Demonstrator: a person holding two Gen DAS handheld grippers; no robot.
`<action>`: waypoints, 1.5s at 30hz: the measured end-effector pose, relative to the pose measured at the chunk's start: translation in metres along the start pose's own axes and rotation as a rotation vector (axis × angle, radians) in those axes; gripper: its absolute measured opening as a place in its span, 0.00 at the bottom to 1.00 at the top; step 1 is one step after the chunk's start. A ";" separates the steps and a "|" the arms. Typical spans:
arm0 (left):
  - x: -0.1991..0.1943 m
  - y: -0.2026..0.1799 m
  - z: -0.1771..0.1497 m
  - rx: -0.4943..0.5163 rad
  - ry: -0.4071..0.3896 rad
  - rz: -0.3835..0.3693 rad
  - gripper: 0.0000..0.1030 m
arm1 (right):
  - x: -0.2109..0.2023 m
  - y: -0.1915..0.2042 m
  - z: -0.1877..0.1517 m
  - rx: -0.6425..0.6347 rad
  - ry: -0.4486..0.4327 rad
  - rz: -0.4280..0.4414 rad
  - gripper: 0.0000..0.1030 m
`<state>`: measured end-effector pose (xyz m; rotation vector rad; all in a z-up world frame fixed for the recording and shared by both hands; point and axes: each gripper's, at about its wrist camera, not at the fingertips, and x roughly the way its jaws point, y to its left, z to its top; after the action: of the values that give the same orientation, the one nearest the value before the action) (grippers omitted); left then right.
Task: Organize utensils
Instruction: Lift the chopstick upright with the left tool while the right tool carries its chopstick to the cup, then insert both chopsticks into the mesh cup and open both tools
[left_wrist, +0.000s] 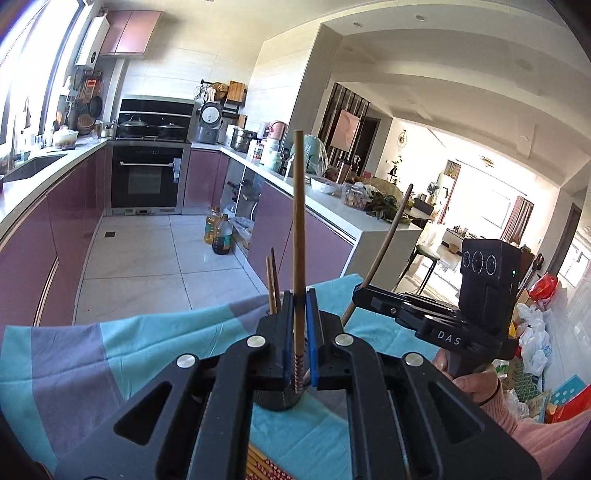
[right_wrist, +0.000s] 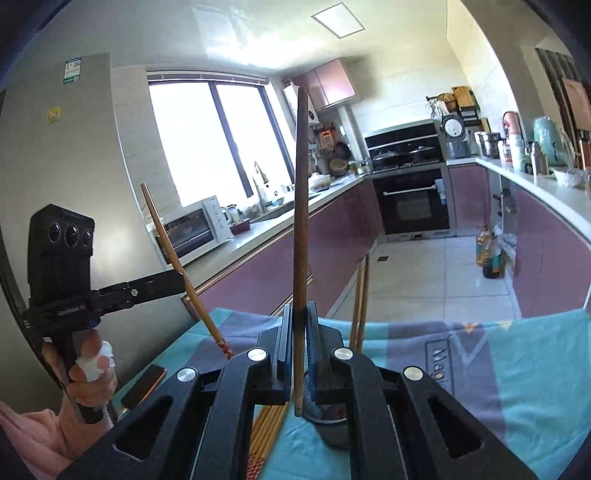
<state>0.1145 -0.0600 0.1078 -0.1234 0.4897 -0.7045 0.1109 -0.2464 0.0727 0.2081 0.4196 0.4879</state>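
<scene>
My left gripper (left_wrist: 300, 321) is shut on a light wooden chopstick (left_wrist: 298, 229) with a red patterned end, held upright over a dark round holder (left_wrist: 279, 400). Two chopsticks (left_wrist: 272, 282) stand in that holder. My right gripper (right_wrist: 300, 328) is shut on a darker brown chopstick (right_wrist: 300, 221), also upright, above the holder (right_wrist: 332, 424). In the left wrist view the right gripper (left_wrist: 360, 291) sits to the right with its dark chopstick (left_wrist: 384, 247). In the right wrist view the left gripper (right_wrist: 177, 277) is at the left. Several loose chopsticks (right_wrist: 267, 432) lie on the cloth.
A teal and grey cloth (left_wrist: 110, 354) covers the table. A phone (right_wrist: 144, 384) lies at its left edge. Beyond are kitchen counters (left_wrist: 332, 206), an oven (left_wrist: 146, 177), oil bottles (left_wrist: 218, 232) on the floor and a microwave (right_wrist: 195, 229).
</scene>
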 end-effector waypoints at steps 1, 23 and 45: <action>0.004 -0.001 0.003 0.002 0.004 -0.001 0.07 | 0.004 -0.003 0.003 -0.002 0.007 -0.004 0.06; 0.111 0.009 -0.031 0.043 0.321 0.030 0.07 | 0.074 -0.016 -0.034 0.013 0.280 -0.066 0.06; 0.110 0.027 -0.048 -0.011 0.260 0.117 0.24 | 0.076 -0.019 -0.044 0.056 0.259 -0.062 0.18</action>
<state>0.1797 -0.1081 0.0155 -0.0129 0.7442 -0.6060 0.1605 -0.2215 0.0019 0.1857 0.6909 0.4438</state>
